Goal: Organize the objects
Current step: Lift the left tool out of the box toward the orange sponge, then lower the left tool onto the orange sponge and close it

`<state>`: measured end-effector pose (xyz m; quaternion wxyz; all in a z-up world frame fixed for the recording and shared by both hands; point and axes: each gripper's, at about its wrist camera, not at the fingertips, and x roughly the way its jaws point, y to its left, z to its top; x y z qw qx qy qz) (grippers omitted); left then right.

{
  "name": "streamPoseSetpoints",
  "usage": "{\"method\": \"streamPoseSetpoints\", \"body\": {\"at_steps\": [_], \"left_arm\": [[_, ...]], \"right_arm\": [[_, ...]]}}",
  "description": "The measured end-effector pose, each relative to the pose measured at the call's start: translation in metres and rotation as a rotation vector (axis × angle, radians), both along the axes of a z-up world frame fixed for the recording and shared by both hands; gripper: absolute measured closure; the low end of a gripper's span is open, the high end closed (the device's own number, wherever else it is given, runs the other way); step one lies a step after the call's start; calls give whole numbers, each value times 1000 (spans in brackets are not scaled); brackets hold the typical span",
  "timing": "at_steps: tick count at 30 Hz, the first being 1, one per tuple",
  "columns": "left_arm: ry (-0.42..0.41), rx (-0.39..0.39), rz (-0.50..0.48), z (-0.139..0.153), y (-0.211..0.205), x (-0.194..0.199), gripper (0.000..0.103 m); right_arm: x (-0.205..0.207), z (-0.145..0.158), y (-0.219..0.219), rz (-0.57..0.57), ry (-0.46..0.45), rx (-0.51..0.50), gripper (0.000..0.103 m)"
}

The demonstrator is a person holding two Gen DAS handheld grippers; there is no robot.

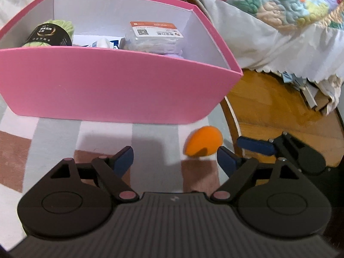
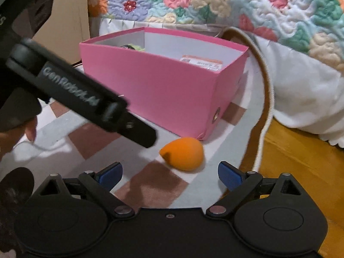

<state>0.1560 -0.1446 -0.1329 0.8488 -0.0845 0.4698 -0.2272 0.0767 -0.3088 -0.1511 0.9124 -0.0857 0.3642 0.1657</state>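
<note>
Here, in the left wrist view, the left tool point(image 1: 174, 158) gapes wide and empty above a checked rug point(image 1: 150, 137); an orange sponge point(image 1: 202, 142) lies near its right finger, before the pink box point(image 1: 116, 86). From the right wrist, the right tool point(image 2: 169, 173) stands wide, empty, the sponge point(image 2: 182, 153) just ahead beside the box's point(image 2: 154, 92) corner, the left tool's point(image 2: 137, 133) finger nearby.

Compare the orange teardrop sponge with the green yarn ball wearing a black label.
The orange teardrop sponge lies on the checked rug outside the pink box; the green yarn ball sits inside it. The sponge is smooth and bare; the yarn is fuzzy and wrapped by a black printed band. Neither is gripped.
</note>
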Motion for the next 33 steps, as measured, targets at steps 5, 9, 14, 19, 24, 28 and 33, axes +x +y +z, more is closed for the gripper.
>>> {"method": "streamPoseSetpoints", "body": {"at_steps": [5, 9, 14, 19, 24, 28, 33], "left_arm": [[46, -76, 41, -15, -6, 12, 19], [102, -162, 97, -26, 0, 19, 20], [72, -149, 29, -26, -8, 17, 32], [96, -188, 9, -32, -14, 19, 59], [62, -197, -41, -25, -13, 6, 66], [63, -231, -43, -15, 0, -8, 66], [18, -145, -61, 0, 6, -21, 67]], "right_arm": [[13, -8, 4, -15, -34, -62, 7], [21, -9, 5, -6, -41, -75, 12], [33, -15, 4, -19, 26, -64, 25], [33, -14, -1, -49, 68, 15, 38], [26, -14, -3, -97, 67, 44, 48], [13, -7, 1, -108, 60, 71, 50], [3, 5, 20, -92, 38, 68, 43]]}}
